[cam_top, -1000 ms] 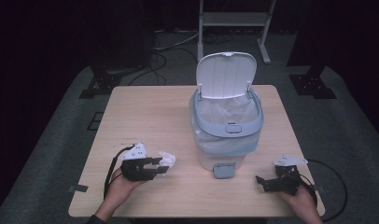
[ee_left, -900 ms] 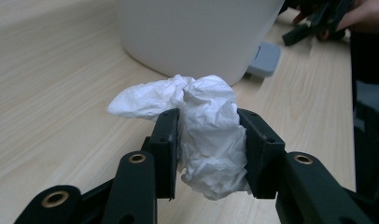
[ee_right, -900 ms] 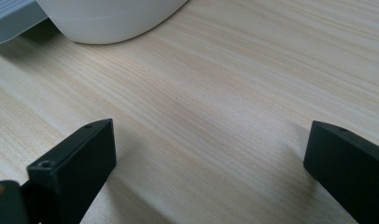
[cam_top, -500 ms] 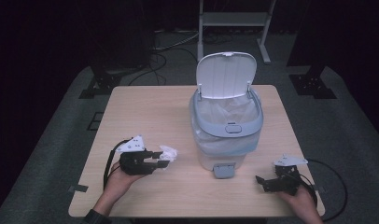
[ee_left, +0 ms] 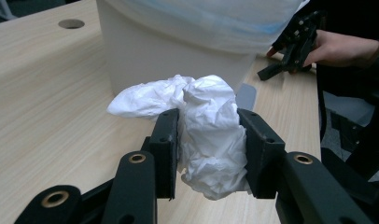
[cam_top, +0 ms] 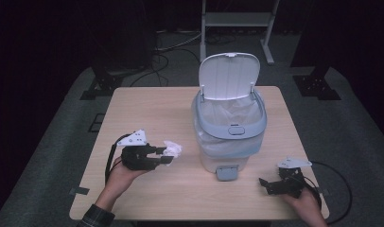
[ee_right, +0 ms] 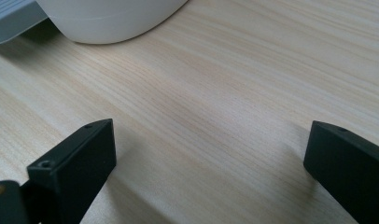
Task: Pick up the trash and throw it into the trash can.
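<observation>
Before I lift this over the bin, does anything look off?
Nothing stands out. The crumpled tissue sits gripped between the left gripper jaws, the bin stands upright with its lid open and liner in place, and the right gripper rests open on the table.

My left gripper (cam_top: pixel 162 155) clamps a crumpled white tissue (cam_top: pixel 173 149) just beyond its jaws, the open bin (cam_top: pixel 229 127) (lid up) further ahead. My right gripper (cam_top: pixel 268 183) rests on the table (cam_top: pixel 147 109), beside the bin's pedal (cam_top: pixel 227 172).
</observation>
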